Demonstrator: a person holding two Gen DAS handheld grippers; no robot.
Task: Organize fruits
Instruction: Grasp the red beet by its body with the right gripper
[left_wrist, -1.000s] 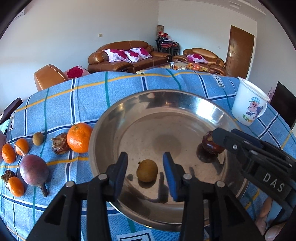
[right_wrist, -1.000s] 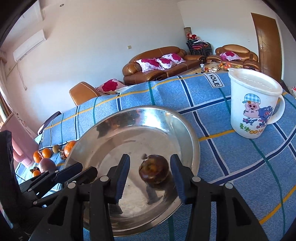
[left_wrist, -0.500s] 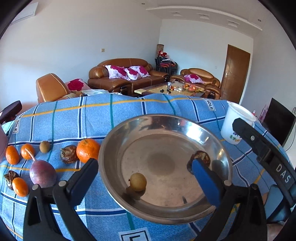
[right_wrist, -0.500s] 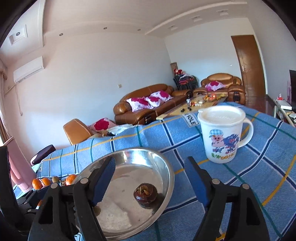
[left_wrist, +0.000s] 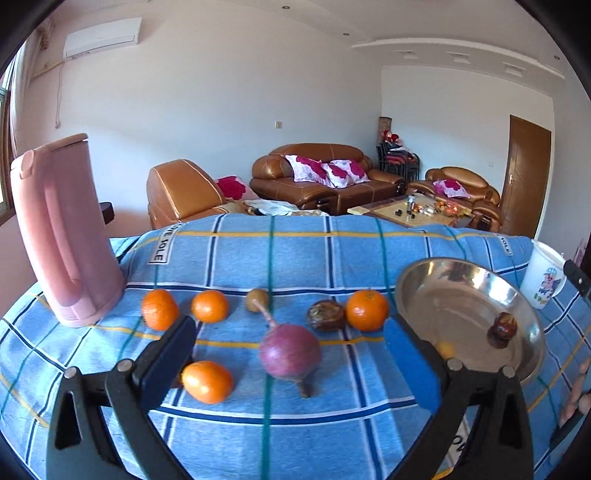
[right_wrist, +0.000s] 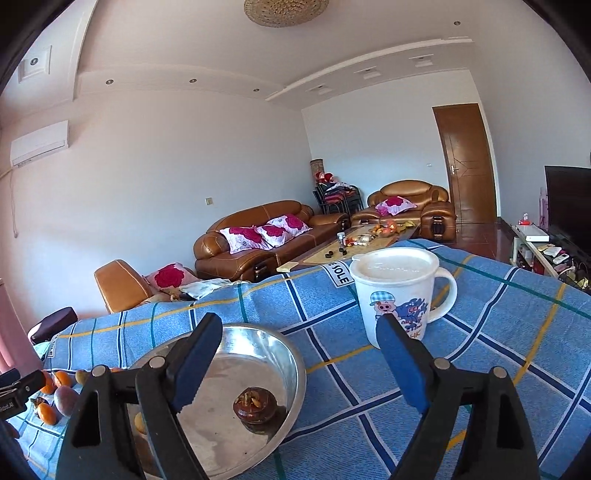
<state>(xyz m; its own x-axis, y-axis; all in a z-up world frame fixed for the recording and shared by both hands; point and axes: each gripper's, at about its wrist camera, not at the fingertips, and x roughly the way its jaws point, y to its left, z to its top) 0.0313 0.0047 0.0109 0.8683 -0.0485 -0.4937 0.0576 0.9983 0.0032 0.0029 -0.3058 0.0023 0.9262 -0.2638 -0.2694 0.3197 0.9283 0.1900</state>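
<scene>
Left wrist view: the left gripper is held wide apart w/ nothing between the jaws, above a surface covered in blue plaid cloth. Loose fruit is spread on the cloth. A far row is seen, L to R: orange, 2nd orange, small brown fruit, dark wrinkled fruit, 3rd orange. Nearer the camera, a purple fruit w/ a stalk and a 4th orange are found, framed between the gripper fingers. A steel bowl sits at the right, just beside the 3rd orange; inside it a dark fruit and a small yellow fruit, partly hidden by the right finger, are seen. A pink kettle stands at the far left, a white mug beyond the bowl at the right edge.

Right wrist view: the right gripper is likewise spread wide, nothing held. The bowl is seen lower left, w/ the dark fruit resting in it, apart from the fingers; the yellow fruit shows only in part behind the left finger. The mug, lidded w/ a cartoon pig print, stands on the cloth to the right of the bowl, partly behind the right finger. At the far left, a few oranges and the purple fruit are visible on the cloth.
</scene>
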